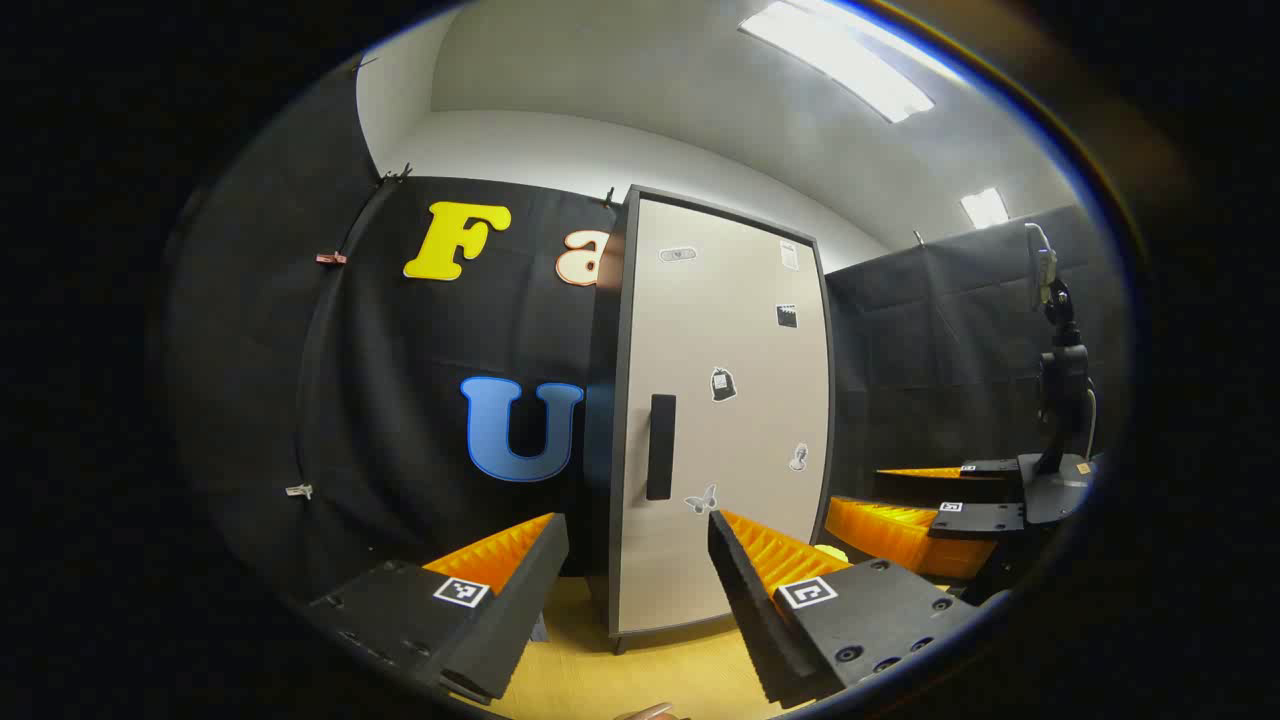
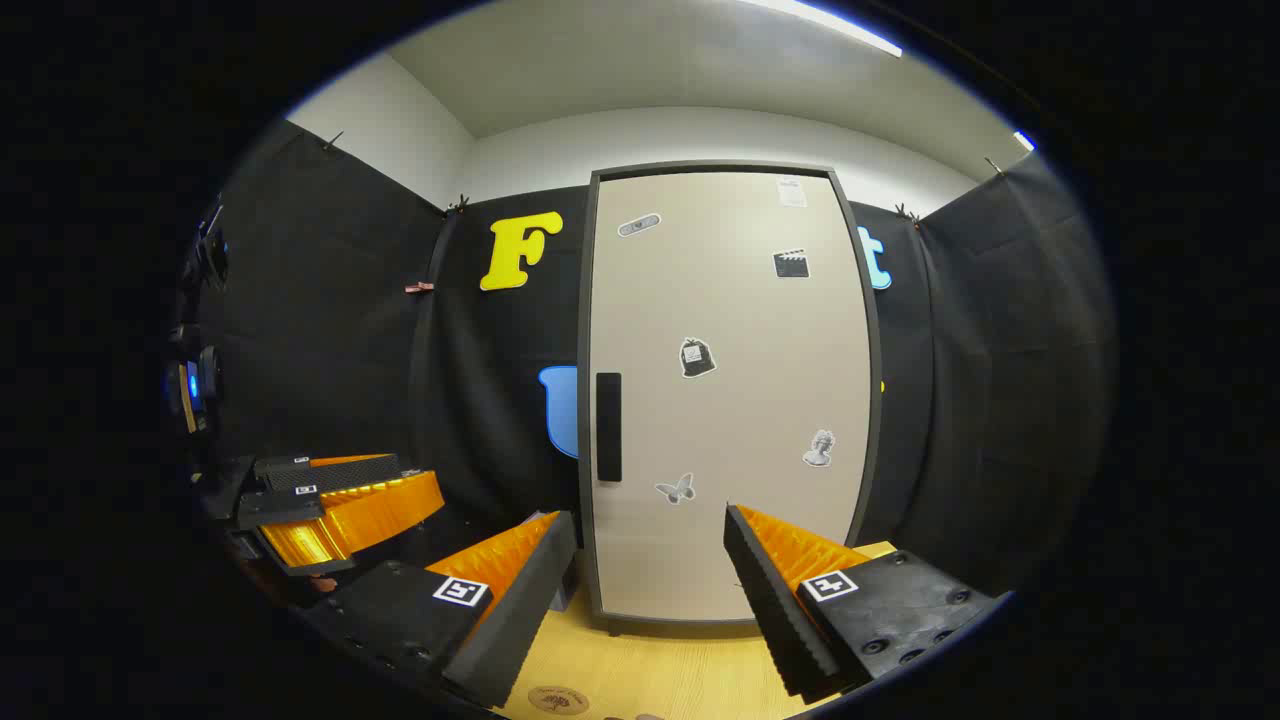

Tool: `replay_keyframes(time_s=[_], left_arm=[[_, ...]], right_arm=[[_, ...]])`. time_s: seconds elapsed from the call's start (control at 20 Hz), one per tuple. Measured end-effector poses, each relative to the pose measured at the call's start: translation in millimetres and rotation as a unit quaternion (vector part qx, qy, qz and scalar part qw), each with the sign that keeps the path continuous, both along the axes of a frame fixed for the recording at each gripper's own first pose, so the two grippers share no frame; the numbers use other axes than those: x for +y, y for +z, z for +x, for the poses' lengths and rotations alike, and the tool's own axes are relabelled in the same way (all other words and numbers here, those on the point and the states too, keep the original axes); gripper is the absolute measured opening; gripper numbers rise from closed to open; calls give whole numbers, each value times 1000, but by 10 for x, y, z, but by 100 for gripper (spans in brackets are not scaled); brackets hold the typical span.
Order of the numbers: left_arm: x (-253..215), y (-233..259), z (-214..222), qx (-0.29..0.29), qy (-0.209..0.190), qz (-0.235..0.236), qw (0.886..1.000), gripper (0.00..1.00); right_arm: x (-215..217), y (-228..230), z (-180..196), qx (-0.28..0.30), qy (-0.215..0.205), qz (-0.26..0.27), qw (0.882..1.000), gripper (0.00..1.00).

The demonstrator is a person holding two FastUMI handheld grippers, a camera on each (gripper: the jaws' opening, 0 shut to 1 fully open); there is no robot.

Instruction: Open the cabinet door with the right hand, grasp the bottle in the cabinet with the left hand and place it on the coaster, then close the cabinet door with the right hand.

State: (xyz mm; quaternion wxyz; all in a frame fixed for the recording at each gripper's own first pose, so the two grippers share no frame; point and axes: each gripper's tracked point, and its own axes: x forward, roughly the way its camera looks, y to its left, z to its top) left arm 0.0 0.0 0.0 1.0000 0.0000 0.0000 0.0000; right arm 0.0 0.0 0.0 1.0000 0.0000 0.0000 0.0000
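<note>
Cabinet (image 2: 730,400): 1 unit, upright on the bench (image 2: 660,670), set against the black cloth wall. Door (image 2: 735,300) shut, pale face in a dark frame. Handle (image 2: 608,427): 1 dark vertical bar near the door's left edge, at mid height. Stickers on the door: 6 seen, among them a butterfly (image 2: 675,489) low down and a clapperboard (image 2: 791,264) near the top.

Bottle: behind the shut door, so its place inside cannot be told.

Coaster (image 2: 558,699): 1 round disc lying flat on the bench at the bottom edge of the right gripper view, in front of the cabinet and apart from it.

Right gripper (image 2: 650,540): jaws apart, holding nothing, raised before the lower part of the door and clear of it, the handle above and between them in the view.

Left gripper (image 1: 638,540): jaws apart, holding nothing, facing the cabinet from its left side, clear of the door. In the right gripper view it lies at the far left (image 2: 340,505), well apart from the cabinet.

Bench: light wood surface.

Stand (image 1: 1060,400): 1 dark post at the right of the left gripper view, carrying a small device.
</note>
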Motion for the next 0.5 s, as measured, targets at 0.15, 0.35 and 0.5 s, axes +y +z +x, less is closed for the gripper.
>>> replay_keyframes(time_s=[0.15,0.35,0.5], left_arm=[[-1,19,4,-4,1,-2,1000,89],[56,12,16,-5,8,-8,1000,89],[81,-2,31,-3,14,-7,1000,89]], right_arm=[[-7,9,23,-2,-2,0,1000,97],[-52,3,37,0,-7,2,1000,97],[-57,9,57,0,-8,4,1000,97]])
